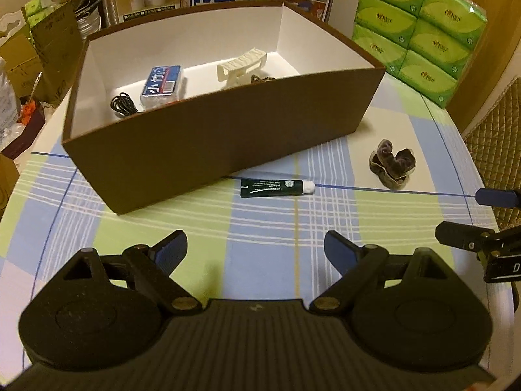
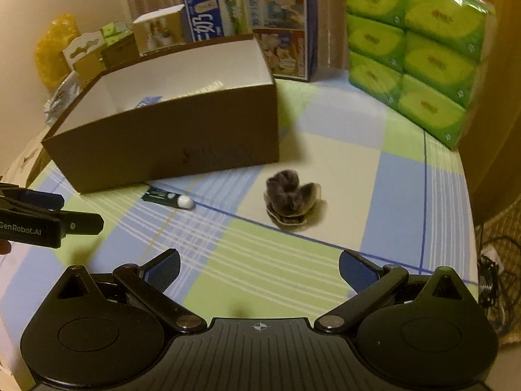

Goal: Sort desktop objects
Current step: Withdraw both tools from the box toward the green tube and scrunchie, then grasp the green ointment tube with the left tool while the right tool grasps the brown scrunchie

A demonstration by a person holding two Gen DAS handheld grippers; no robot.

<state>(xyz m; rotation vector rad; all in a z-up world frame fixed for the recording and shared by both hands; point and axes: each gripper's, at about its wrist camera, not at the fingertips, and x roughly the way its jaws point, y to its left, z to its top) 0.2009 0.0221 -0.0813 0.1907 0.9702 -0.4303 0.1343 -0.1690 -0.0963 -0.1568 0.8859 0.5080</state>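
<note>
- Two hand-held grippers hang over a checked tablecloth (image 1: 267, 228), the left gripper (image 1: 255, 251) and right gripper (image 2: 259, 268) both with fingers apart and nothing between them
- Two things lie outside the box: a dark green tube (image 1: 276, 188) just beside the brown box (image 1: 228, 137), and a grey hair scrunchie (image 1: 392, 164) further right, apart from it
- The tube sits ahead of the left gripper, the scrunchie (image 2: 292, 200) ahead of the right; each is best taken square across its narrow width, low against the cloth
- Already in the box: a blue pack (image 1: 162, 86), a coiled black cord (image 1: 123, 106), a white hair claw (image 1: 241, 66) and a small dark item, half hidden
</note>
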